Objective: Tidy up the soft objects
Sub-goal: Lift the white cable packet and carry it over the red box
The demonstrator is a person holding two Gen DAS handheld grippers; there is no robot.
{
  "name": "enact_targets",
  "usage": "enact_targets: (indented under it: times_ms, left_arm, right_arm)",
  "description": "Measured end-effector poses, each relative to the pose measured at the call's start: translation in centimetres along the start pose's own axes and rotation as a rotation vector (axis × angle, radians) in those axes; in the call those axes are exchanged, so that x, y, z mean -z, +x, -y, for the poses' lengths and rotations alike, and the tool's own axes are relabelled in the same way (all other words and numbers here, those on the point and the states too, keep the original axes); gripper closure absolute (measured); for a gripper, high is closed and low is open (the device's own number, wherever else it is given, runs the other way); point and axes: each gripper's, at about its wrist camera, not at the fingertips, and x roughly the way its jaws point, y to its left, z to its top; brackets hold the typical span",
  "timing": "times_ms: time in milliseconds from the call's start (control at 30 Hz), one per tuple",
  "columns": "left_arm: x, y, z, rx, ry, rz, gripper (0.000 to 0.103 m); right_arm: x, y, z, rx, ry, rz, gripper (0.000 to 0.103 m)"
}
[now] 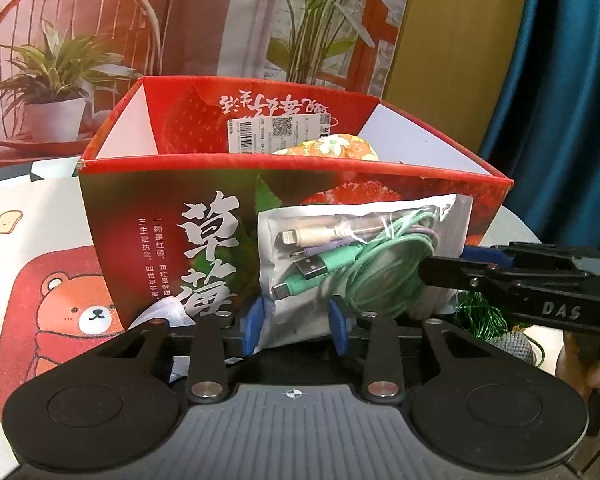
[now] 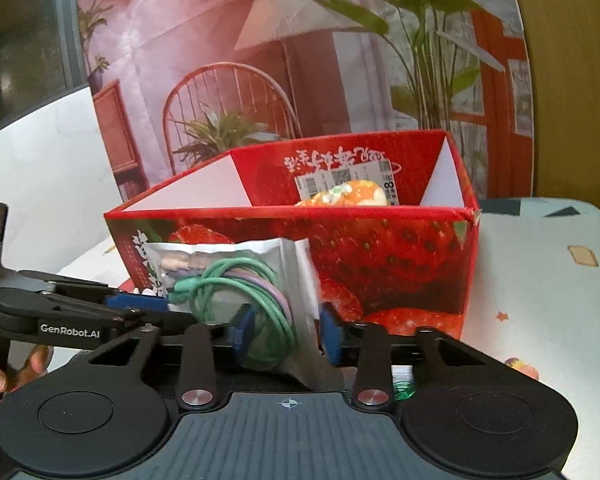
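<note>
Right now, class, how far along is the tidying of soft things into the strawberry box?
Done: an orange flowered soft item already lies inside the red box. In hand: both the left gripper and the right gripper hold a clear bag of cables upright against the box front, not yet in. Left: a green wire bundle on the table beside the box.

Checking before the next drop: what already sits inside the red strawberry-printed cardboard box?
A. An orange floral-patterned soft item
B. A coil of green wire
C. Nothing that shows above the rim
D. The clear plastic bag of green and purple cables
A: an orange floral-patterned soft item shows above the rim inside the red strawberry-printed cardboard box, while the clear plastic bag of cables is outside, in front of its near wall.
</note>
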Motion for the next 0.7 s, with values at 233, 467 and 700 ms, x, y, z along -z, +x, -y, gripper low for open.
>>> enact_targets:
  times_ms: [233,467,700]
  left_arm:
    - [-0.8,-1.9,0.4,0.003,-0.030,0.045,0.074]
    - [-3.2,-6.1,0.9,-0.010,-0.030,0.177,0.074]
    - [-7.2,-7.8,0.8,-0.037,-0.039,0.264,0.073]
  right_arm:
    - [-0.2,-1.1,-1.5,0.020,-0.038,0.046,0.090]
    - [-2.8,-3.8,-2.6,-0.024,-0.068,0.144,0.091]
    - [-6.5,-4.3,-3.5,-0.055,-0.075,0.205,0.091]
